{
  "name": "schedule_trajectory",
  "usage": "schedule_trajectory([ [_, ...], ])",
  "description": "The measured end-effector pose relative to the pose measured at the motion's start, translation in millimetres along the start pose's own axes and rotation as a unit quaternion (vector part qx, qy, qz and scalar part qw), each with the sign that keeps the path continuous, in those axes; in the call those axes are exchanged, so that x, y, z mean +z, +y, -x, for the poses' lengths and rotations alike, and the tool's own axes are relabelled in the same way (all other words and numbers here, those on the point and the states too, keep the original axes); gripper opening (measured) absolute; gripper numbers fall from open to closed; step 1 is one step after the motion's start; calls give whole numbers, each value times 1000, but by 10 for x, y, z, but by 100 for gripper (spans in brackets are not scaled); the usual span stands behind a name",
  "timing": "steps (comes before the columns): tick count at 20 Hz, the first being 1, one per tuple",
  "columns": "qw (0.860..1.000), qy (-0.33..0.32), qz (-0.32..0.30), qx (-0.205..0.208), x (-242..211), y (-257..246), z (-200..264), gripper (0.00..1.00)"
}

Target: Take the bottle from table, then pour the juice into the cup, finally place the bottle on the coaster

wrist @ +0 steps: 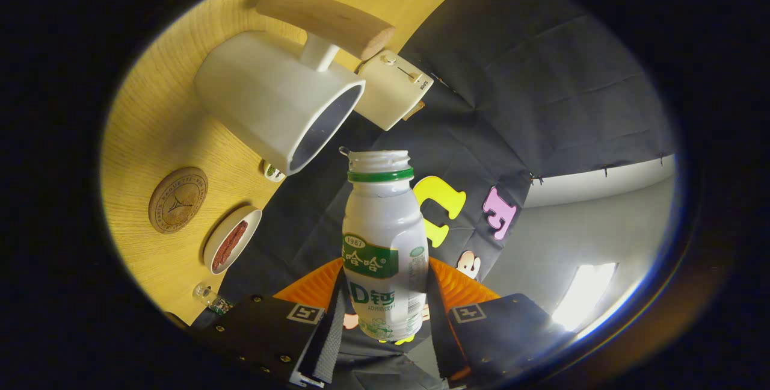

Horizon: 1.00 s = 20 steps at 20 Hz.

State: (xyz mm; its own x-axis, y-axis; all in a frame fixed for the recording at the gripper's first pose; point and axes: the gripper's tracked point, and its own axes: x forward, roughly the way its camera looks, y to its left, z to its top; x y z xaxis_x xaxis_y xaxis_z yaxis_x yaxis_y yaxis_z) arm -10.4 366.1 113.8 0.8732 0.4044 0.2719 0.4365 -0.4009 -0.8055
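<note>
Wood-grain table [180, 107] takes up the far side of the view, tilted hard w/ the camera roll. Biggest thing on it is the white cup [274, 98], seen on its side from this angle, open mouth facing toward the bottle neck; it has a wooden handle [328, 20] on a short white stem. Just past the cup, near the table edge by the dark cloth wall, a cream box [391, 89] w/ a small knob and a slot on its face; can't tell what it is. Bottle [385, 245] sits between the gripper fingers, white plastic w/ green label band and green ring under the neck, cap off, mouth open, pointed toward the cup rim but not touching it, clear gap between them. Gripper [385, 306] is clamped on the lower body of the bottle, one finger pressing each side, bottle held off the table. Round cork coaster [178, 199] lies flat on the table, beside the cup, bare, well apart from the bottle. Next to the coaster a small white dish [231, 239] w/ smth reddish-brown in it. Smallest: a clear tiny item [210, 298] at the table edge near the fingers, too small to ID.
</note>
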Motion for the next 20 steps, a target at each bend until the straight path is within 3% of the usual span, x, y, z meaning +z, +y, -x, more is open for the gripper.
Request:
schedule_trajectory([
  [17, 1000, -3, 11, 9, 17, 44, 12, 63],
  [20, 998, 2, -46, 30, -32, 200, 27, 63],
])
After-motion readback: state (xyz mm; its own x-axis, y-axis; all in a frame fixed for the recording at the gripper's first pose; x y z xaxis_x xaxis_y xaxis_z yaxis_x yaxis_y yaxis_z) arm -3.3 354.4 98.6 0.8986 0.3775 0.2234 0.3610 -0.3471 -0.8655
